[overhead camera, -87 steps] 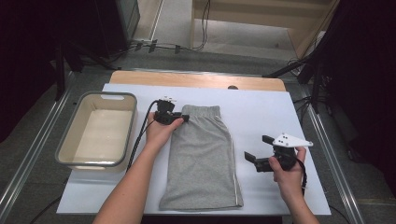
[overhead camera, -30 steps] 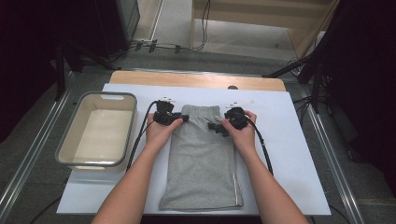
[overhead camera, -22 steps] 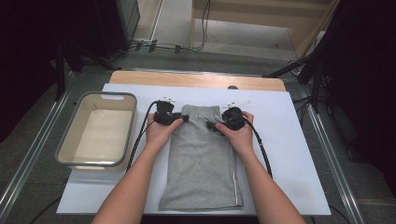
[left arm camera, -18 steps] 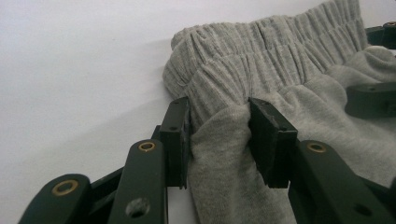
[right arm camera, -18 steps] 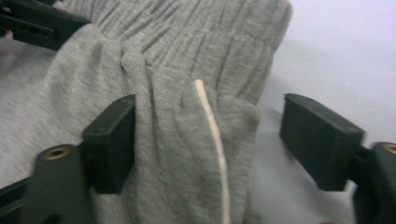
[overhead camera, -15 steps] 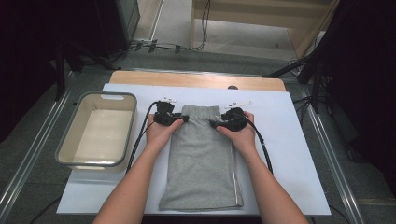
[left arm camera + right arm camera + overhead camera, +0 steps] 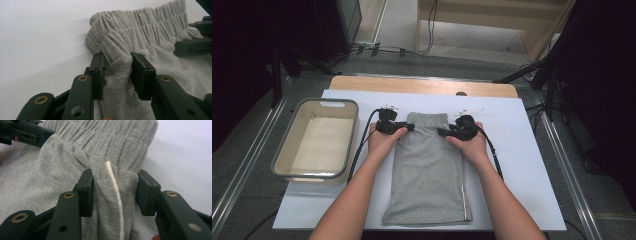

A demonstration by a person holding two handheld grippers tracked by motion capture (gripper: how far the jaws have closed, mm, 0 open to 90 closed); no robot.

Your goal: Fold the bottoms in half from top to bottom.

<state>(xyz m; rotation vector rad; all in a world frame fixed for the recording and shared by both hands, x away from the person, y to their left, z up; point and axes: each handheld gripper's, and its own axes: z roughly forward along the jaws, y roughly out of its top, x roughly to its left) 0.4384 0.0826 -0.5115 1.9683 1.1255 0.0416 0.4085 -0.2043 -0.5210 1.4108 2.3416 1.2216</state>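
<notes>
Grey shorts [image 7: 428,175] lie folded lengthwise on the white sheet [image 7: 522,170], waistband at the far end. A white stripe [image 7: 116,185] runs down their right edge. My left gripper [image 7: 406,127] sits at the waistband's left corner, and its pads pinch a bunched fold of grey cloth [image 7: 117,72]. My right gripper [image 7: 443,132] is at the waistband's right corner. Its jaws have just been closing, and the striped fold now fills the gap between its pads [image 7: 86,192], which press on it from both sides. In each gripper view the other gripper's black jaws show beyond the waistband.
A beige tub [image 7: 279,155] stands empty on the left of the sheet. A wooden table edge [image 7: 422,86] runs along the back. Black cables [image 7: 362,145] trail from both grippers beside the forearms. Bare sheet lies right of the shorts.
The right hand came in from the right side of the table to the waistband's right corner, and its jaws closed on the cloth. The left hand stayed at the left corner.
</notes>
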